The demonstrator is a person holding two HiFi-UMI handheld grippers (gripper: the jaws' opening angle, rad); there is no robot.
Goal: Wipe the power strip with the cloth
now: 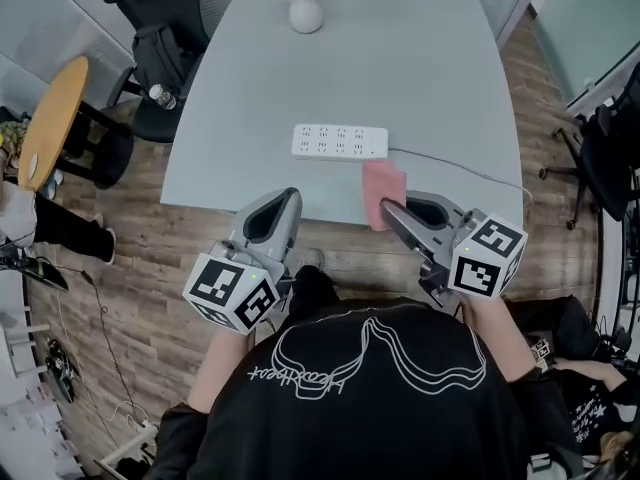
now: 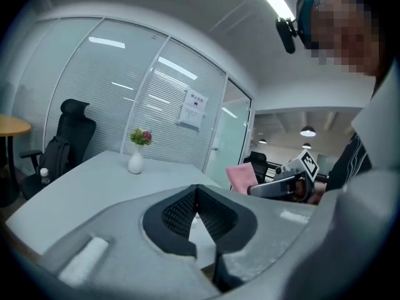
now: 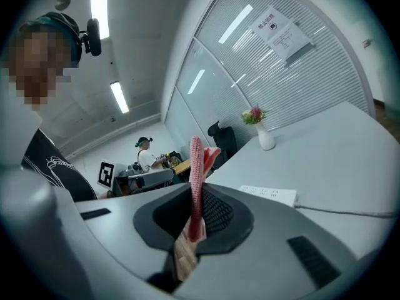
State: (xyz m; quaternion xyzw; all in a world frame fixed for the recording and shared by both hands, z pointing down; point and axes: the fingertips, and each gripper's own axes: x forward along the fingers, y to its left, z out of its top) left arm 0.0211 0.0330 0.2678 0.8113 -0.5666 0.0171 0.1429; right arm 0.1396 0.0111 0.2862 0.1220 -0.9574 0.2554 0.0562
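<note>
Cloth (image 1: 382, 190) sits pinched in right gripper (image 1: 388, 210), near power strip (image 1: 339, 141).

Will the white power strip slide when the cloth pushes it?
Probably: the long white plastic power strip lies flat on a smooth grey table, so it may slide. Its thin cable at one end might make it pivot.
</note>
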